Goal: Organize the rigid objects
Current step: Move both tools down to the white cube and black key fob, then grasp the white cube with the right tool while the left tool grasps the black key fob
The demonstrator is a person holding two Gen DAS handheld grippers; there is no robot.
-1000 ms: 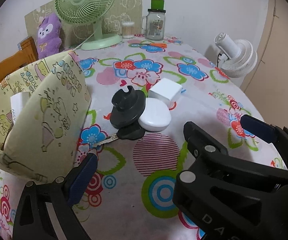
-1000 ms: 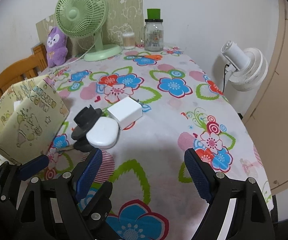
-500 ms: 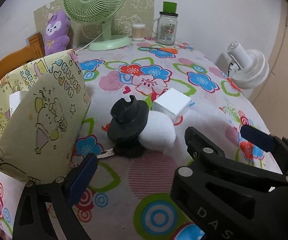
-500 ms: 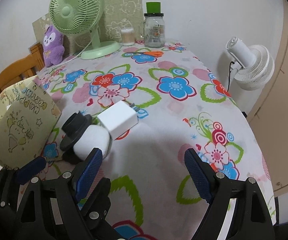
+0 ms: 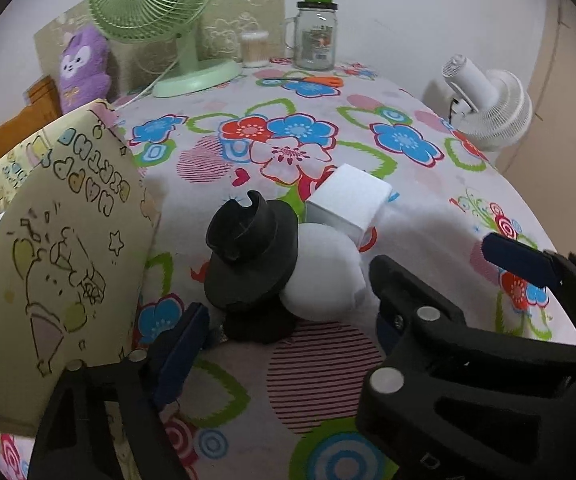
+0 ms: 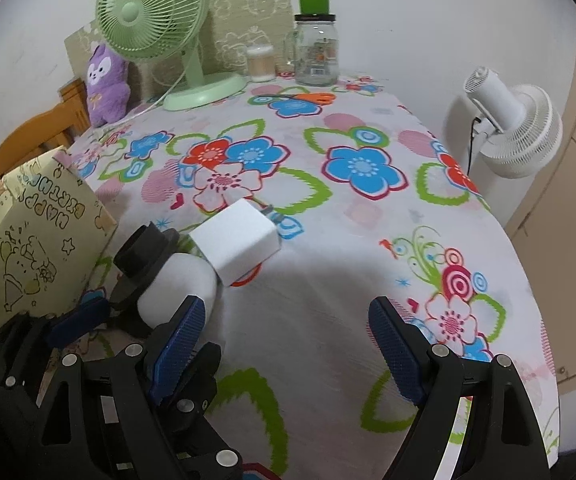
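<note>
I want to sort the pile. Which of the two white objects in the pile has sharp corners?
The white cube-shaped charger, lying on the far side of the pile. The other white object, touching the black holder, is rounded and smooth.

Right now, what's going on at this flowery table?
A person holds two grippers over a small pile: a black holder, a white oval case and a white charger block, beside a yellow birthday box. The left gripper is closing around the pile without touching it. The right gripper is open and empty.
</note>
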